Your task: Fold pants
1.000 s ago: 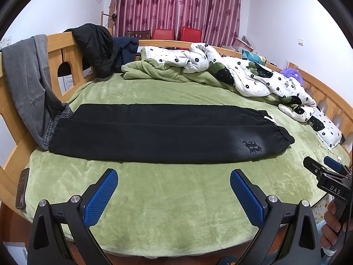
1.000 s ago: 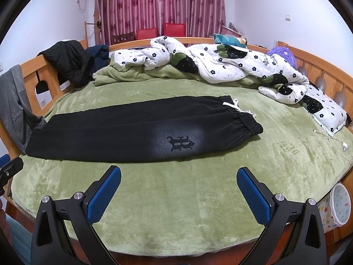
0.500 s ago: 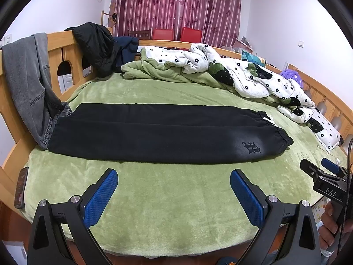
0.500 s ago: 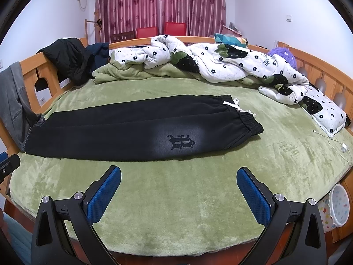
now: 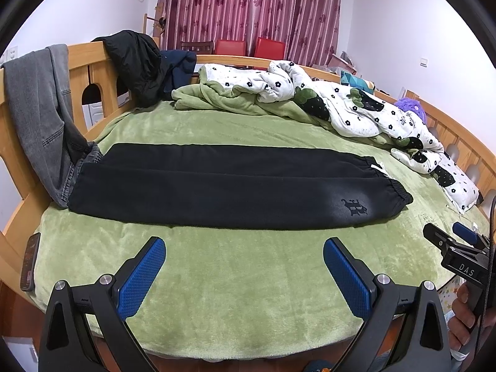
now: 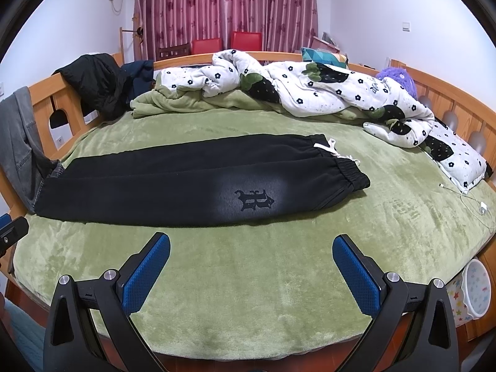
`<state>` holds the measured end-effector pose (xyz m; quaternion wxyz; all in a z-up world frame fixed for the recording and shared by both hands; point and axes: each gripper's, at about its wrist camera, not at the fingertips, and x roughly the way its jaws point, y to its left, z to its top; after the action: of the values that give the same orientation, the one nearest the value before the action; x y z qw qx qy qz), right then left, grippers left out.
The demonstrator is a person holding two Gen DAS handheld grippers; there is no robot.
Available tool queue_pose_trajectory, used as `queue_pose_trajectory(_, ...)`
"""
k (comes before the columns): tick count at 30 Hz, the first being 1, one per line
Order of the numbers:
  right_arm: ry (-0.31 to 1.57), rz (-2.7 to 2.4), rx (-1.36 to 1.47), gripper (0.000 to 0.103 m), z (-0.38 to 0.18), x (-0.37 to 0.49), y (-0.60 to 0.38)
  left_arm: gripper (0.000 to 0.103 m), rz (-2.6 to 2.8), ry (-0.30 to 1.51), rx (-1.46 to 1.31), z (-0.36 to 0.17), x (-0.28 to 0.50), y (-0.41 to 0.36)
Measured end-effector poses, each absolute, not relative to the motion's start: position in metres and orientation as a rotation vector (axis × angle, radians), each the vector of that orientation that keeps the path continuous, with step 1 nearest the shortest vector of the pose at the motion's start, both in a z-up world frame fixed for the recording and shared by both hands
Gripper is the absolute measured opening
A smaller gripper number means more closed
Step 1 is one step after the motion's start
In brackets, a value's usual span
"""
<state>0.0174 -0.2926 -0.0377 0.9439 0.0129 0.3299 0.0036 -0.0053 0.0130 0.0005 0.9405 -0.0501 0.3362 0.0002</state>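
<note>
Black pants [image 5: 229,186] lie flat across the green blanket, folded lengthwise with one leg on the other, waistband at the right and cuffs at the left. They also show in the right wrist view [image 6: 186,183], with a dark letter emblem [image 6: 255,201] and a white drawstring [image 6: 333,150]. My left gripper [image 5: 243,266] is open and empty, near the bed's front edge, short of the pants. My right gripper [image 6: 251,263] is open and empty, in front of the emblem. The right gripper also shows at the right edge of the left wrist view [image 5: 449,241].
Grey jeans [image 5: 40,108] hang over the wooden bed rail [image 5: 77,62] at the left, touching the cuffs. A flowered white quilt [image 6: 310,86] lies along the back and right. A phone [image 5: 30,260] lies at the left edge. A charging cable [image 6: 465,198] lies at the right.
Both grippers have drawn back slightly and stay open. The pants have not moved.
</note>
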Motion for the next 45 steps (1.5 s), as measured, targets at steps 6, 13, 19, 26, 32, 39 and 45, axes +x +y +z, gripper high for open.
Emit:
queue_pose_trajectory(6,0.671,0.007,0.03,0.103,-0.039,0.017,-0.293,0.102,0.002,0.686,-0.101,0.0,-0.005,0.014)
queue_pose_trajectory(13,0.671,0.009,0.034,0.103,-0.041,0.016,-0.294,0.102,0.003,0.686,-0.104,0.002,-0.006,0.014)
queue_pose_trajectory(19,0.672,0.009,0.035,0.103,-0.041,0.016,-0.294,0.102,0.002,0.686,-0.105,0.002,-0.006,0.014)
queue_pose_trajectory(26,0.674,0.008,0.035,0.103,-0.041,0.017,-0.293,0.102,0.003,0.686,-0.105,0.002,-0.006,0.014)
queue_pose_trajectory(32,0.673,0.005,0.033,0.103,-0.04,0.017,-0.293,0.102,0.004,0.685,-0.108,0.002,-0.006,0.015)
queue_pose_trajectory(39,0.633,0.035,0.015,0.103,-0.039,0.01,-0.296,0.102,0.023,0.692,-0.108,0.0,-0.001,0.022)
queue_pose_trajectory(45,0.645,0.082,0.072,0.103,-0.055,0.013,-0.302,0.102,0.009,0.689,-0.104,0.015,-0.014,0.031)
